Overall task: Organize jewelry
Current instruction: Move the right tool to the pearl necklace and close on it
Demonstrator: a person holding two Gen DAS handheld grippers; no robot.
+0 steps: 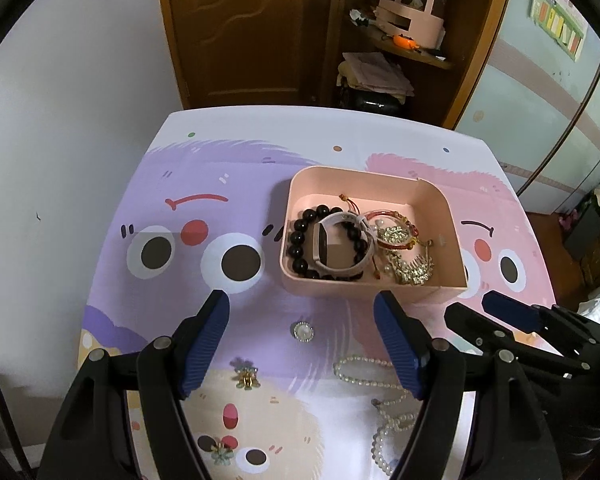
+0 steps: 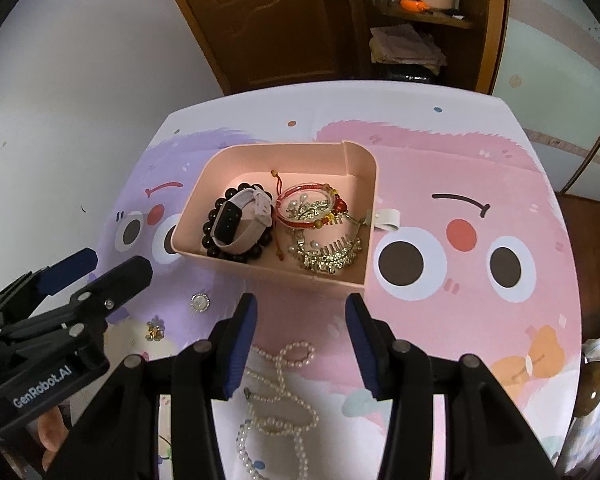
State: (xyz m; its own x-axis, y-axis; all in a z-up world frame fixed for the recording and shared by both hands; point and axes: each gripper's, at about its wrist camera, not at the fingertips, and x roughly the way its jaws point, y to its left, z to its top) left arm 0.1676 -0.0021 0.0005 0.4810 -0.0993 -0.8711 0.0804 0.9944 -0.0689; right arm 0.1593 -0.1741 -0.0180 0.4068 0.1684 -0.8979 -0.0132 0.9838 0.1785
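- pink box [image 2: 220,168]: on table, holds black bead bracelet [image 2: 216,224], watch [image 2: 236,220]
- pearl necklace [image 2: 284,396]: on table near box
- left gripper [image 1: 302,300]: wide apart, empty
- right gripper [image 2: 302,304]: wide apart, empty, above necklace

The pink box [image 2: 370,216] in the middle of the frame looks like smooth, matt plastic. Shiny black beads [image 2: 212,226] and sparkly metal pieces [image 2: 328,258] are seen inside it. Glossy pearls [image 2: 278,396] are seen at the bottom. The table [image 2: 480,312] is covered with a smooth printed cloth. Shiny brown wood is seen on the door [image 1: 240,28] at the top.
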